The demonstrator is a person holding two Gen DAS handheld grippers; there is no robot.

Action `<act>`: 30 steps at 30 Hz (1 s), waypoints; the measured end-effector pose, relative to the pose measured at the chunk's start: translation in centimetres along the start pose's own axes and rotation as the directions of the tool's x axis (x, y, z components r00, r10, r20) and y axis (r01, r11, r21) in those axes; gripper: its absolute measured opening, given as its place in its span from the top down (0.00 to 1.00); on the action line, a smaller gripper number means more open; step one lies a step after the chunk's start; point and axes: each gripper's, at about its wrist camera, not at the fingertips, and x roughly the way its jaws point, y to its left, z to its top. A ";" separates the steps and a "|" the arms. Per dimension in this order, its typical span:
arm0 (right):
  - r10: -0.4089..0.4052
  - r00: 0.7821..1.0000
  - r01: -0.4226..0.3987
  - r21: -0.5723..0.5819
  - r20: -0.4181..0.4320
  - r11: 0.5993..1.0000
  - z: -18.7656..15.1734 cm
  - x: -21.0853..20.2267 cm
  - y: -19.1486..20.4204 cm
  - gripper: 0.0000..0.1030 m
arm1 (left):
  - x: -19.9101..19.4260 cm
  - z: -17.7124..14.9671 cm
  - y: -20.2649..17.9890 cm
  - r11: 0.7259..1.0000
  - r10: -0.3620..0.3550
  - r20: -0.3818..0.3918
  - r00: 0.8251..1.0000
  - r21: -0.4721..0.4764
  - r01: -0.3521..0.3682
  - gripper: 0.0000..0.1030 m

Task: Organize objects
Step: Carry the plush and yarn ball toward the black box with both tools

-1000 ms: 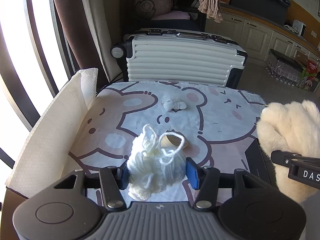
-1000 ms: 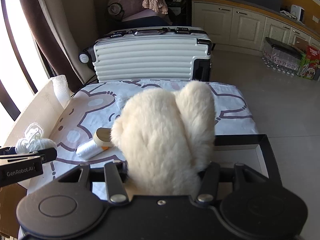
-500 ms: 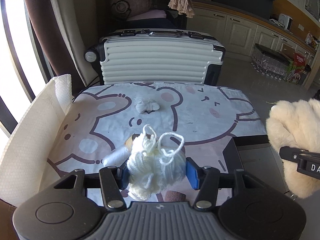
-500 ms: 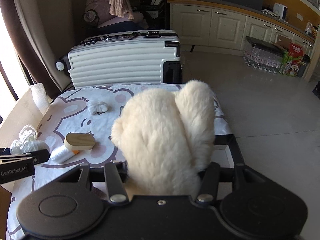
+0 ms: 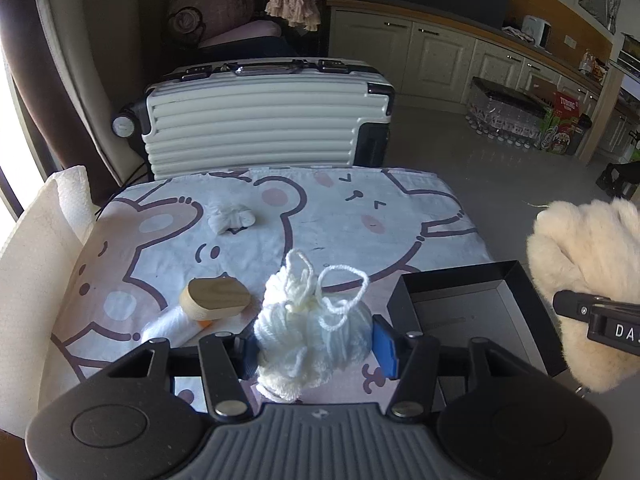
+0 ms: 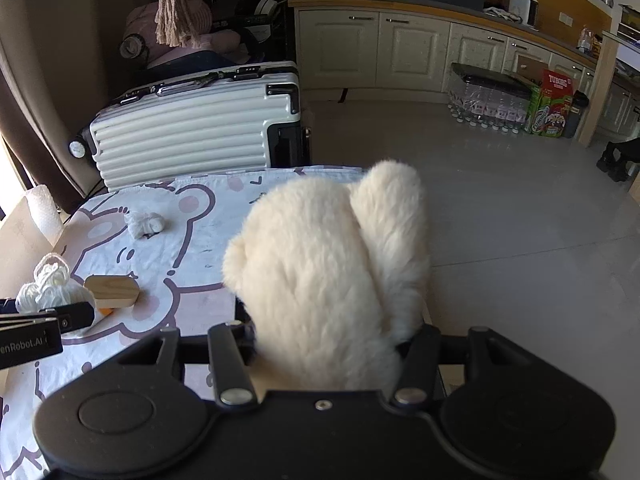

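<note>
Two soft things are being carried above the counter [image 5: 420, 216]: a bundle of white yarn [image 5: 312, 324] is sitting clamped in the left claw [image 5: 312, 344], and a cream plush toy [image 6: 332, 280] is filling the right claw [image 6: 328, 344], which is gripping its lower part. Just right of the yarn, an open black box [image 5: 476, 312] is lying at the counter's near right corner. A wooden block [image 5: 214, 298] is resting left of the yarn, partly over a white roll [image 5: 168, 330]; a crumpled white wad [image 5: 230, 218] is lying farther back. A paper towel roll [image 5: 44, 248] is lining the left edge, and a white suitcase [image 5: 256, 124] is standing beyond the far edge. The plush is hiding the right claw's fingertips and most of the box in the right wrist view.
</note>
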 end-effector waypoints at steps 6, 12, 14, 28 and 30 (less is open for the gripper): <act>0.012 0.999 -0.012 0.024 0.033 1.000 0.0 0.3 -1.5 0.50 | 0.6 0.2 -1.7 0.999 -0.034 0.007 0.999 0.013 0.034 0.46; 0.028 0.997 -0.030 0.033 0.066 0.999 -0.2 1.7 -2.2 0.50 | 1.6 0.4 -3.6 0.996 -0.084 0.002 0.996 0.025 0.084 0.46; 0.032 0.996 -0.035 0.042 0.081 0.998 -0.1 2.4 -2.5 0.50 | 2.0 0.4 -4.2 0.995 -0.091 0.006 0.996 0.041 0.090 0.46; 0.080 0.987 -0.086 0.035 0.139 0.996 -0.2 8.4 -3.7 0.50 | 6.6 0.4 -6.0 0.986 -0.151 -0.062 0.987 0.059 0.155 0.46; 0.094 0.989 -0.097 0.024 0.112 0.995 -0.5 9.5 -3.6 0.50 | 7.3 0.4 -6.0 0.985 -0.165 -0.070 0.984 0.047 0.168 0.46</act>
